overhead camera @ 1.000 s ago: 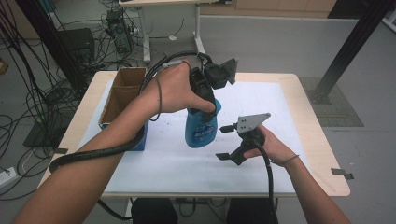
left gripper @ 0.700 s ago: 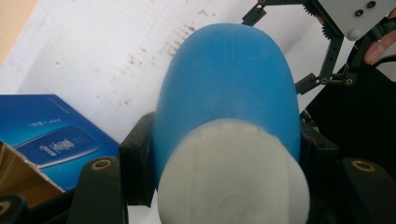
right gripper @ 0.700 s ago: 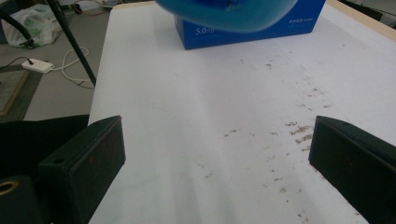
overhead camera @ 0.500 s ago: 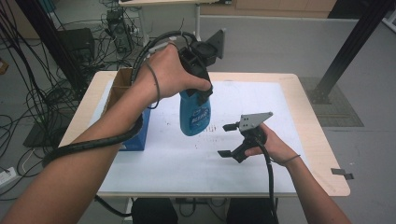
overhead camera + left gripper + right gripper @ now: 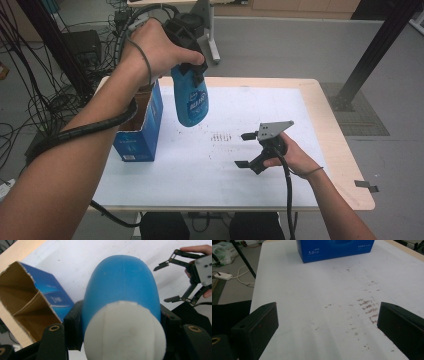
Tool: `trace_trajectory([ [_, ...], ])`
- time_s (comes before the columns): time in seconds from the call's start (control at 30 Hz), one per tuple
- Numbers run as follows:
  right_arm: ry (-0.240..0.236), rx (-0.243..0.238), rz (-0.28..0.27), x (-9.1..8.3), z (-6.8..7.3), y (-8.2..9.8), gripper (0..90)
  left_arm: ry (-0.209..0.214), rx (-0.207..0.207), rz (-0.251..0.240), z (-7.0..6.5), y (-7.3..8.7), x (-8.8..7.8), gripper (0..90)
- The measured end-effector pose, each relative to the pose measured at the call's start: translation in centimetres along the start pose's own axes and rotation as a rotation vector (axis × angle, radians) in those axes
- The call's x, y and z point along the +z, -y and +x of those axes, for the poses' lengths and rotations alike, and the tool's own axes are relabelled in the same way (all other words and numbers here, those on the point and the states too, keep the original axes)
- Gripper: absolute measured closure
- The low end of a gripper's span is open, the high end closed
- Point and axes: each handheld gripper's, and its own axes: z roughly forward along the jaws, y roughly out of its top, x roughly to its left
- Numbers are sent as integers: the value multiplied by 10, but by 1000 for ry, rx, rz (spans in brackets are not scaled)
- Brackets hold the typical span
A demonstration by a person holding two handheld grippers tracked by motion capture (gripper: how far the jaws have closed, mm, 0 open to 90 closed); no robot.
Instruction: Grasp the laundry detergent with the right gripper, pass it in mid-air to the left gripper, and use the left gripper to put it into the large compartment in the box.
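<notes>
From above, the left hand-held gripper is clamped on a glossy blue bottle hanging over the table, beside the open box. Its own view shows the bottle's white end. The right hand-held gripper stands apart, empty.

The bottle is bright blue with a white cap end and some white lettering on the side. Just beside it, the box is a darker blue outside with white print, plain brown cardboard inside. Table is pale wood under a white sheet speckled with brownish scuff marks. Both grippers, left and right, are black.
</notes>
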Motion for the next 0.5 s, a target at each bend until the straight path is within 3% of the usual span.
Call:
trace_trajectory([
  [0.03,0,1,-1,0,0,0,34,0,-28,-6,6,1,-3,377],
  [0.2,9,3,-3,-2,1,1,34,-3,-74,-13,18,3,-10,377],
  [0.23,10,4,-4,-2,2,2,34,-10,-111,-27,23,5,-13,376],
  [0.33,13,5,-2,-4,4,3,34,-17,-143,-34,29,7,-16,376],
  [0.5,22,12,-3,-9,4,5,34,-33,-215,-23,47,9,-20,376],
])
